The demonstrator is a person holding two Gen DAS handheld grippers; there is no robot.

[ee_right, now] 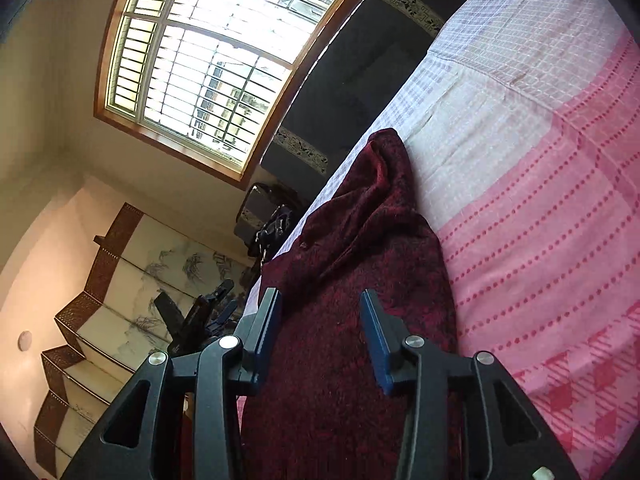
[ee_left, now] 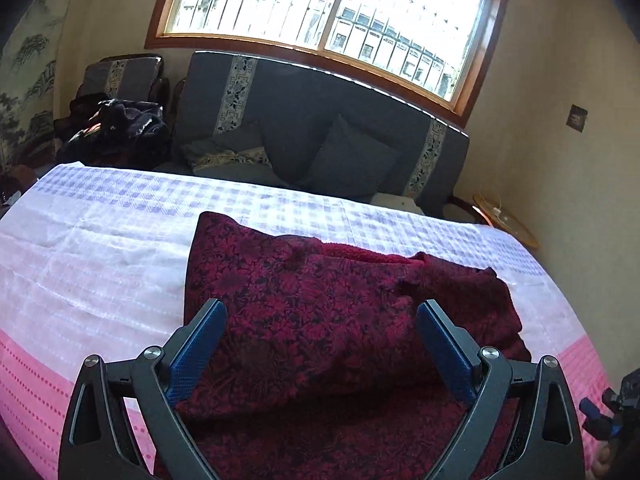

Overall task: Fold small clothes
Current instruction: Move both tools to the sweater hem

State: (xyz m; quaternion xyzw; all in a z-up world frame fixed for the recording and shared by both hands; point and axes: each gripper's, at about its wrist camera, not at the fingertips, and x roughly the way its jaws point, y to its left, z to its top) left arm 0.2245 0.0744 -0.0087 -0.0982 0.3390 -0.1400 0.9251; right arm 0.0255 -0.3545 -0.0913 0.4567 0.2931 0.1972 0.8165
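Left wrist view: dark red patterned garment (ee_left: 320, 312) lies bunched and partly folded on the pink-and-white checked bedspread (ee_left: 100, 264). Left gripper (ee_left: 320, 320) spread wide, right gripper (ee_right: 320, 320) partly apart, neither pinching anything.

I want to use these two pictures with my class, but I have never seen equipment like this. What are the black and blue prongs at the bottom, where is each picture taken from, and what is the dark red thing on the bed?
No robot here: a person holds a two-finger gripper in each hand, with a wide-angle camera on each looking along its fingers. One picture is from the left gripper, the other from the right gripper. The prongs are their black fingers with blue pads.

The dark red patterned fleece garment lies partly folded on a bed with a pink and white checked cover. Behind it are a grey sofa and a barred window.

Both grippers are open above the garment; neither holds anything. The right view is tilted sideways, so the room leans.
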